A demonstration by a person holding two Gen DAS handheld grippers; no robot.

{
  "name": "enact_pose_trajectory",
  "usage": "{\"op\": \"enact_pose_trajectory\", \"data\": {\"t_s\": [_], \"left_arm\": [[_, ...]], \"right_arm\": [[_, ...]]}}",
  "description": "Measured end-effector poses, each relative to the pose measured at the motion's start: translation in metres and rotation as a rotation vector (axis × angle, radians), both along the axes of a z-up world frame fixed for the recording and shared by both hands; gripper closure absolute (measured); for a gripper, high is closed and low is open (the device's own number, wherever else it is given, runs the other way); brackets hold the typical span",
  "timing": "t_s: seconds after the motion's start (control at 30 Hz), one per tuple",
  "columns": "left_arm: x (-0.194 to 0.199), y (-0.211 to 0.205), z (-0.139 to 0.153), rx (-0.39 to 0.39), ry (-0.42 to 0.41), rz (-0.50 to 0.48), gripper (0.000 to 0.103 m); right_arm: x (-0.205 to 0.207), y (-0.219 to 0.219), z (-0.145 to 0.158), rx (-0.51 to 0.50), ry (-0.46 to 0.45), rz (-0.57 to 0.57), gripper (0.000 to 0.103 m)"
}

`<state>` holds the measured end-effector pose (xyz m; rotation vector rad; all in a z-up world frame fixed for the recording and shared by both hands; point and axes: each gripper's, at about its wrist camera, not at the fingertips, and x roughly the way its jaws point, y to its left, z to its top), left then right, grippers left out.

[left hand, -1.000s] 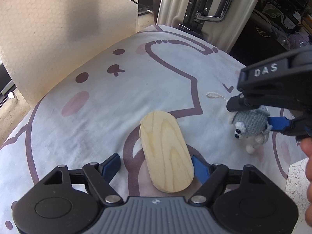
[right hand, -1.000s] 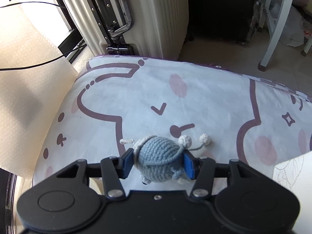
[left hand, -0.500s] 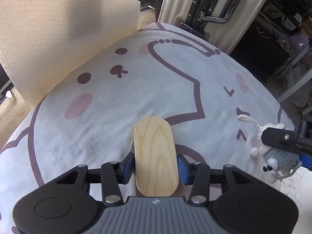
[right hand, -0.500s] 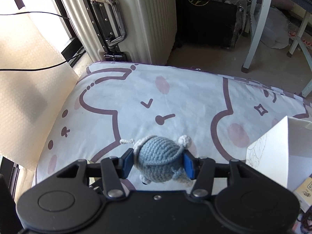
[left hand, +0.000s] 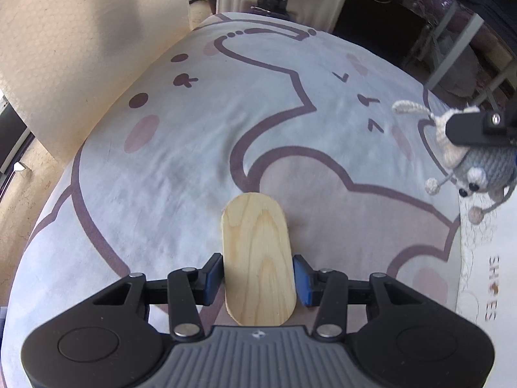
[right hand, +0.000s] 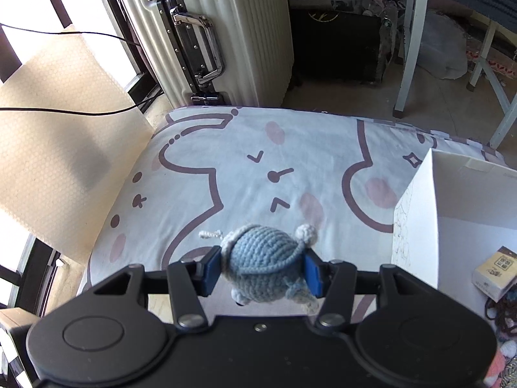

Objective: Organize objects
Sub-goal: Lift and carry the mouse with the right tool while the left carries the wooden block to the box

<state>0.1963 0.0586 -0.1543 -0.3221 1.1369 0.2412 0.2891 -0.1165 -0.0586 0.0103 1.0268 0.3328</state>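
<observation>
Left gripper (left hand: 258, 276) pinching wooden oval board (left hand: 258, 258) near bed (left hand: 200, 148) centre. Right gripper (right hand: 263, 270) clamped on crocheted blue toy (right hand: 261, 265), raised left of white box (right hand: 416, 226).

Right gripper (right hand: 263, 270) clamps crocheted toy (right hand: 261, 263) — above bedsheet (right hand: 226, 174).

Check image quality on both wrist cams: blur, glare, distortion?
Left wrist: strong fisheye bending at the edges; the wooden piece is sharp, the crocheted toy at the right edge slightly smeared. Right wrist: window at upper left blown out, sunlit bedsheet mildly soft, the toy and suitcase crisp.
</observation>
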Motion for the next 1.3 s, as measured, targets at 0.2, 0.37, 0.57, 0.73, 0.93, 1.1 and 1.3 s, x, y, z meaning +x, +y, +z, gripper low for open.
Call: {"op": "enact_pose_trajectory", "data": {"t_s": [0.2, 0.37, 0.57, 0.73, 0.93, 1.1, 1.3], "left_arm": [[-0.03, -0.008, -0.005, -0.018, 0.042, -0.203, 0.056], [-0.047, -0.004, -0.005, -0.008, 0.07, -0.308, 0.056], [-0.055, 0.008, -0.005, -0.014, 0.087, -0.31, 0.055], [-0.048, 0.006, -0.004, -0.02, 0.093, -0.223, 0.054], [-0.044, 0.006, -0.001, -0.012, 0.102, -0.179, 0.057], [-0.043, 0.003, 0.02, 0.011, 0.057, -0.175, 0.057], [-0.037, -0.006, 0.068, 0.038, -0.047, -0.201, 0.057]], "right_arm": [[-0.028, -0.014, 0.005, 0.017, -0.004, -0.006, 0.05], [-0.045, -0.028, 0.003, 0.023, 0.006, -0.019, 0.05], [-0.057, -0.04, 0.004, 0.034, 0.008, -0.031, 0.05], [-0.063, -0.045, 0.003, 0.039, 0.01, -0.029, 0.05], [-0.069, -0.049, 0.004, 0.03, 0.008, -0.021, 0.05], [-0.075, -0.051, 0.01, 0.035, -0.003, -0.011, 0.05], [-0.081, -0.057, 0.034, 0.057, -0.047, -0.005, 0.05]]}}
